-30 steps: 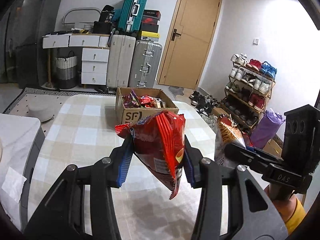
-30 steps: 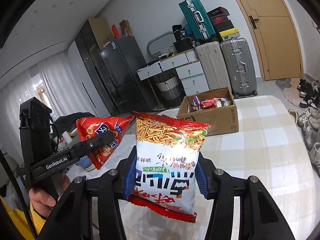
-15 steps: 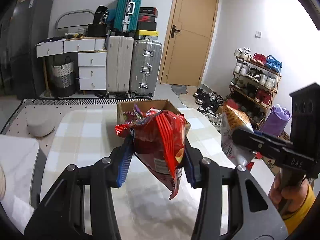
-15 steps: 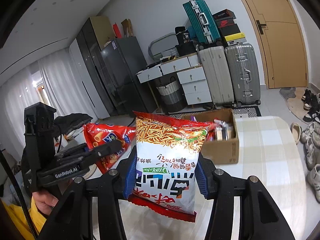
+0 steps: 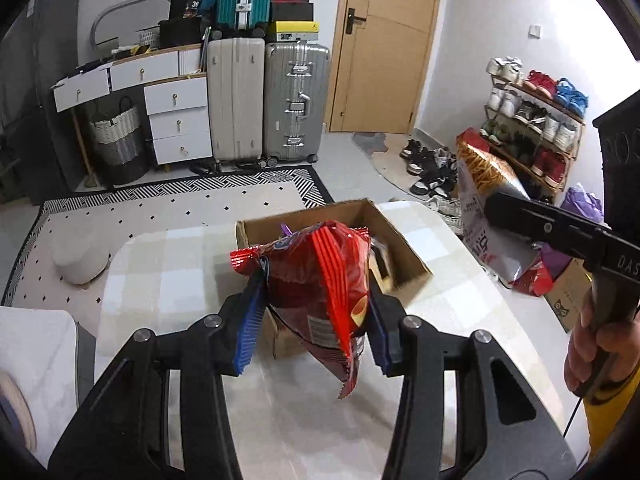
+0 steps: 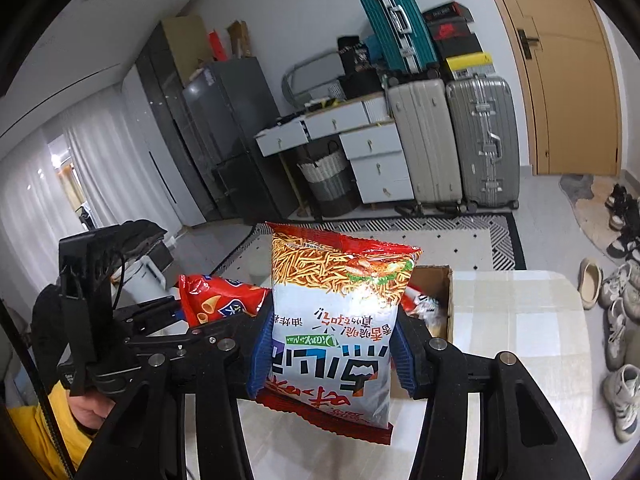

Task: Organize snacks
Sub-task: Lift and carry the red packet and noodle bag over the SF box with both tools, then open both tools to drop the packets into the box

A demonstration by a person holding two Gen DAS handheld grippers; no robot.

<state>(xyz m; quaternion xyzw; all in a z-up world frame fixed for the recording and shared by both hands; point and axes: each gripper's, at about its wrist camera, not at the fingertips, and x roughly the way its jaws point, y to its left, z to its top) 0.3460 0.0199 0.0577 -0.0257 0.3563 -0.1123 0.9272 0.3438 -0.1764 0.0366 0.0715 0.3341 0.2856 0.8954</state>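
Note:
My left gripper [image 5: 312, 324] is shut on a red snack bag [image 5: 320, 292] and holds it in the air just in front of the open cardboard box [image 5: 404, 240] on the checked table [image 5: 168, 280]. My right gripper [image 6: 330, 352] is shut on a white and red noodle-snack bag [image 6: 336, 328], also above the table, near the box [image 6: 436, 280]. The noodle bag also shows in the left wrist view [image 5: 484, 208], to the right of the box. The red bag shows in the right wrist view [image 6: 220, 300], to the left. Most of the box's contents are hidden behind the bags.
Suitcases [image 5: 268, 96] and a white drawer unit [image 5: 172, 112] stand against the back wall. A shoe rack [image 5: 536, 124] and loose shoes [image 6: 624, 308] lie off the table's right side. A patterned rug [image 5: 160, 208] lies beyond the table.
Both grippers have moved forward and closer to the box with their bags. The box now looks larger and sits right behind the red bag.

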